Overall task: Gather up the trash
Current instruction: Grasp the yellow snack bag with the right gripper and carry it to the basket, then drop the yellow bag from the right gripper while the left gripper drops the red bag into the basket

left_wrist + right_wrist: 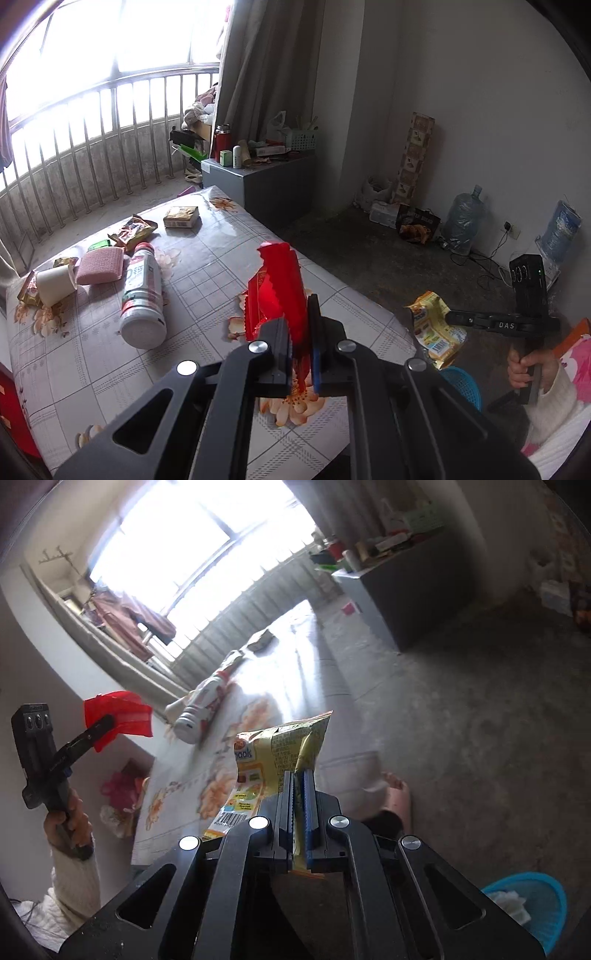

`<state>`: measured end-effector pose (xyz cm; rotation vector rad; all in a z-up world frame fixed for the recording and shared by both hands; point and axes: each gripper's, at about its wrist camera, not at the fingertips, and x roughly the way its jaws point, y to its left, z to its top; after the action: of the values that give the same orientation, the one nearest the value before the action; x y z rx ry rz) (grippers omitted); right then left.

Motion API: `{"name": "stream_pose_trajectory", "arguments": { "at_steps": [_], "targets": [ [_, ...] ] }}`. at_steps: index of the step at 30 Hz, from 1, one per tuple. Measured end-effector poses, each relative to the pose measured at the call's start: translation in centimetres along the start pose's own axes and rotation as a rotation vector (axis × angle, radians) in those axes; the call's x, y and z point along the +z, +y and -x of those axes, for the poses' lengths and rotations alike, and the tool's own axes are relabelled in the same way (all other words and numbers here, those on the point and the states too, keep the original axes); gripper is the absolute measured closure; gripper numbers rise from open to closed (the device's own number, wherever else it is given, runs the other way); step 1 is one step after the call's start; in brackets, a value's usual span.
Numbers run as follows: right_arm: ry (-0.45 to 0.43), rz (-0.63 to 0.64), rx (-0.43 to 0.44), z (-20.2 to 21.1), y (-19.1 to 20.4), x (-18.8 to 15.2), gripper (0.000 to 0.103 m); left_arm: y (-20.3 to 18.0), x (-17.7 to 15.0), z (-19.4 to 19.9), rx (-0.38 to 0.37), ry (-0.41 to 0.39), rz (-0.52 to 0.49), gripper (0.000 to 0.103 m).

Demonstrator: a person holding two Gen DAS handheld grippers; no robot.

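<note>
Closest to my left camera, my left gripper has its jaws pinched tight on a red wrapper, which stands up crumpled above the fingers over the near part of the table. My right gripper is likewise clamped, on a yellow snack packet that sticks up between the pads, barcode end hanging to the left. Both pieces of trash are off the table and in my tools. Still lying on the flowered tablecloth I see a white bottle on its side, a pink sponge just beyond it, a tipped paper cup at the left edge, a crumpled snack bag and a small yellowish box farther back. Nothing lies between my left jaws and the table edge to the right. The left view alone shows the grey cabinet with its clutter, the water jugs by the wall, and my right hand holding its tool off the table's corner. The right view is rolled and blurred, but only there do I see well the blue mesh basket on the floor at lower right, white paper inside it, and my left hand raising the red wrapper.
</note>
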<state>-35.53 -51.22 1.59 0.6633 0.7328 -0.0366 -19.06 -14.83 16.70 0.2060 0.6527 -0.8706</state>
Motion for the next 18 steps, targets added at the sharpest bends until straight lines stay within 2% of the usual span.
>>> {"name": "stream_pose_trajectory", "arguments": {
  "at_steps": [3,5,7,10,13,15,17,18],
  "targets": [
    [-0.008,-0.115,-0.104,3.8,-4.4,-3.3,0.1,-1.8,-0.3,-0.8,-0.04,-0.005,-0.021,0.095],
    [-0.01,-0.176,-0.21,5.3,-7.2,-5.8,0.099,-2.8,-0.4,-1.3,-0.078,0.0,-0.021,0.095],
    [0.017,-0.268,-0.243,5.5,-10.3,-8.3,0.099,-3.9,-0.5,-1.9,-0.101,0.005,-0.026,0.095],
    [0.111,-0.388,-0.315,3.3,-15.4,-11.9,0.098,-5.2,-0.6,-2.7,-0.123,0.022,-0.046,0.095],
    [0.181,-0.498,-0.323,-0.4,-20.1,-15.1,0.098,-6.6,-0.6,-3.3,-0.136,0.041,-0.071,0.095],
    [0.237,-0.529,-0.374,-3.3,-22.4,-16.9,0.098,-7.5,-0.7,-3.8,-0.149,0.052,-0.083,0.095],
    [0.273,-0.568,-0.395,-6.0,-24.5,-18.7,0.092,-8.6,-1.0,-4.3,-0.166,0.069,-0.096,0.095],
    [0.275,-0.633,-0.365,-7.1,-25.9,-19.7,0.089,-9.2,-1.0,-4.7,-0.177,0.08,-0.105,0.095]
  ]
}}
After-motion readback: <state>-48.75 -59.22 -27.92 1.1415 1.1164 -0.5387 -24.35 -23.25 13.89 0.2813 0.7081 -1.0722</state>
